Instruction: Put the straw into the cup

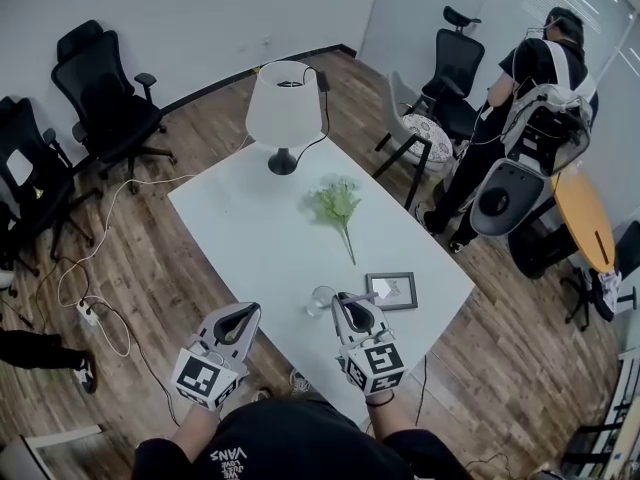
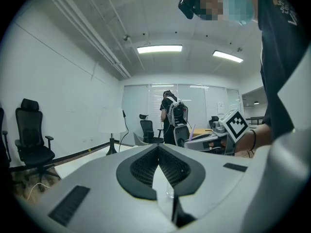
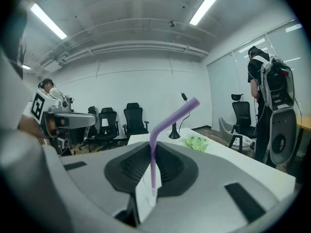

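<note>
A clear glass cup stands near the front edge of the white table. My right gripper hangs just right of the cup, shut on a purple bendy straw. In the right gripper view the straw rises upright from between the closed pads and bends off to the upper right. My left gripper hovers left of the cup over the table's front edge, its jaws meeting at the tips with nothing held. In the left gripper view the right gripper shows ahead to the right.
On the table stand a white lamp at the far end, a sprig of green flowers in the middle and a small picture frame right of the cup. Office chairs and a person with a backpack rig stand around.
</note>
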Demonstrator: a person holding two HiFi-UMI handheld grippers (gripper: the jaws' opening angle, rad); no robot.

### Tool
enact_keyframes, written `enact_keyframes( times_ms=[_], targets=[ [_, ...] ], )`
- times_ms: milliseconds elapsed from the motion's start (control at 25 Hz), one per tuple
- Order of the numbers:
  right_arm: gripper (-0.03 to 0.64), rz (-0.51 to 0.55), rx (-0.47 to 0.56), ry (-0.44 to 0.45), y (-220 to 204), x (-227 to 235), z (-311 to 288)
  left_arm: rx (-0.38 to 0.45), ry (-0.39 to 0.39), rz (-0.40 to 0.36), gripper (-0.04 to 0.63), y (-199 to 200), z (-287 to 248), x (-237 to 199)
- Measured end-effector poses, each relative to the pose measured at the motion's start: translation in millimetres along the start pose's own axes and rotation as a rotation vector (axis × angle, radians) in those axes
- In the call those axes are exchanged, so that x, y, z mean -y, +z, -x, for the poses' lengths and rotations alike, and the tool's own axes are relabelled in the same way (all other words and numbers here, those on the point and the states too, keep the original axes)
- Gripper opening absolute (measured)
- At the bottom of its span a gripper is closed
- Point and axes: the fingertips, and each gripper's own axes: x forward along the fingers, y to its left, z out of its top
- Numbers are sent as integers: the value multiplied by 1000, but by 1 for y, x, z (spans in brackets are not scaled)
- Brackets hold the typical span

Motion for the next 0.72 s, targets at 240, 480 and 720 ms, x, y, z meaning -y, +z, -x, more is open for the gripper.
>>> enact_keyframes(
  times_ms=[240, 480, 720],
  targets=[
    [44, -7, -42, -1, -18, 4, -11, -1, 3, 2, 11, -2, 0, -1],
    [44, -16, -97, 10, -39, 3, -21, -12, 11, 10, 11, -3, 1, -3],
    [44, -20, -118, 13, -44, 3, -26, -16, 12, 13, 11, -2, 3, -3]
  ],
)
